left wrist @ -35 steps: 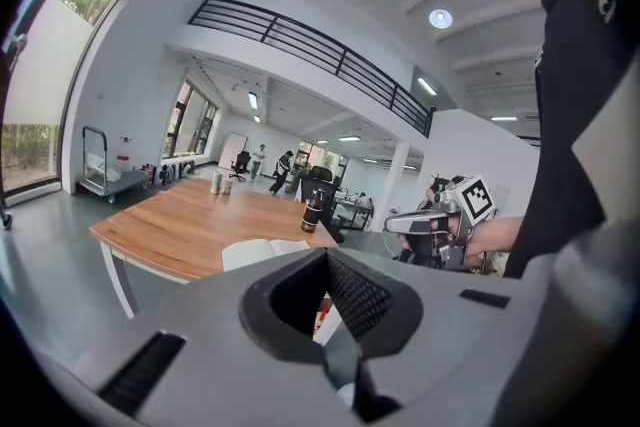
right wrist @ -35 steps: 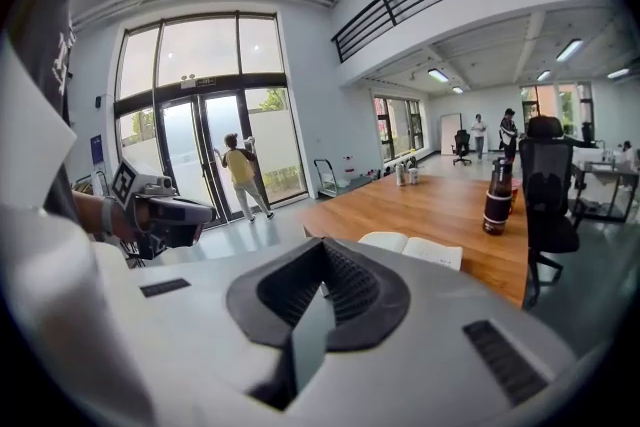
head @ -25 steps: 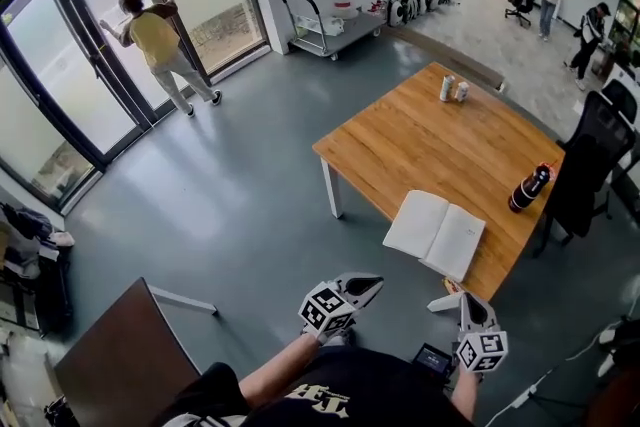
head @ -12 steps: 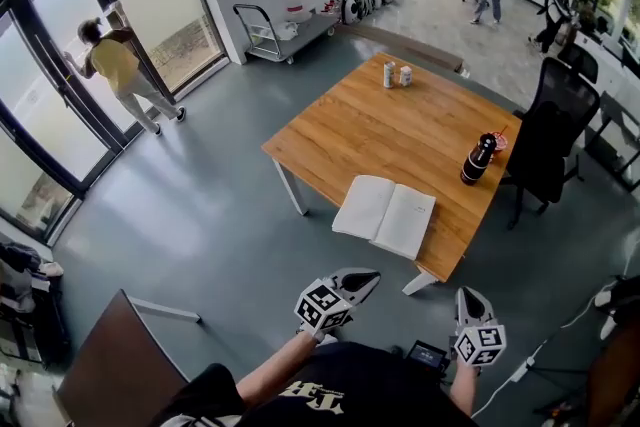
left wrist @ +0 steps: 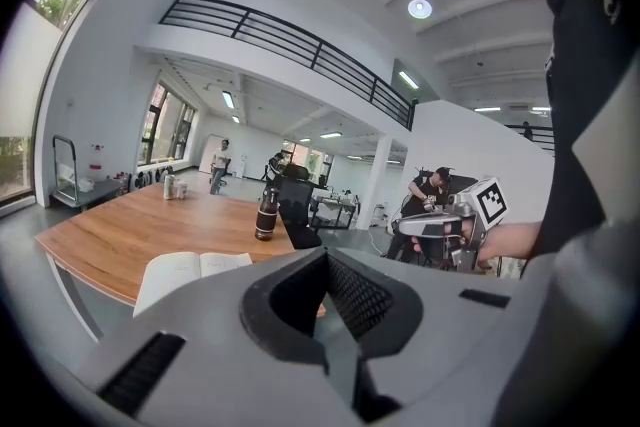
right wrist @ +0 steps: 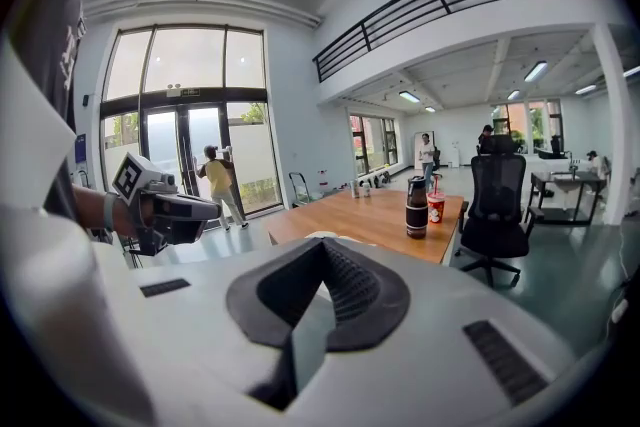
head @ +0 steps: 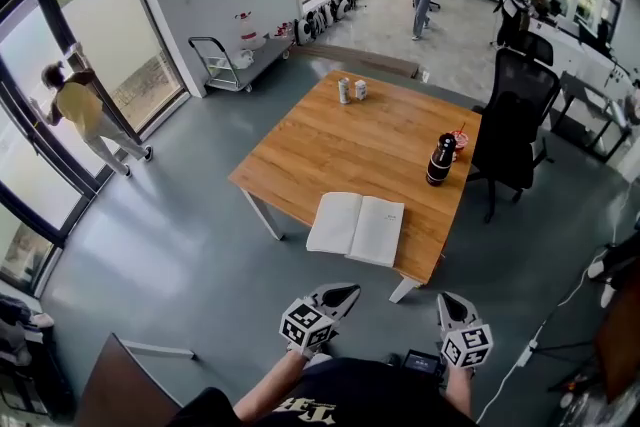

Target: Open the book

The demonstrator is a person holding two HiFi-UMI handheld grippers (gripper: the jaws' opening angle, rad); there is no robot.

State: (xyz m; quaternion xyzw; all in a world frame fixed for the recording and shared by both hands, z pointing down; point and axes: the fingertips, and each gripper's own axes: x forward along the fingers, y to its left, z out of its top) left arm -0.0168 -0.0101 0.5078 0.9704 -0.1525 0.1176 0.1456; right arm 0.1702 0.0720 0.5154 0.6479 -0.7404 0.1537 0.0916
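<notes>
A white book [head: 355, 228] lies open, pages up, near the front edge of the wooden table [head: 330, 140]. It also shows low at the left in the left gripper view, as the book [left wrist: 190, 267]. Both grippers hang close to my body, short of the table and clear of the book. My left gripper [head: 335, 295] has its jaws shut with nothing in them, as its own view shows [left wrist: 325, 260]. My right gripper [head: 447, 300] is likewise shut and empty [right wrist: 322, 250]. Only a sliver of the book [right wrist: 318, 236] peeks over the right jaws.
A black bottle [head: 440, 160] and a red cup [head: 459, 140] stand at the table's right edge, and two cans [head: 351, 90] at its far side. A black office chair [head: 510, 130] is right of the table. A dark brown table [head: 130, 385] sits lower left. People stand far off.
The table and open book have slid left and towards the middle of the head view. Both grippers stay shut near my body, now facing the book more squarely.
</notes>
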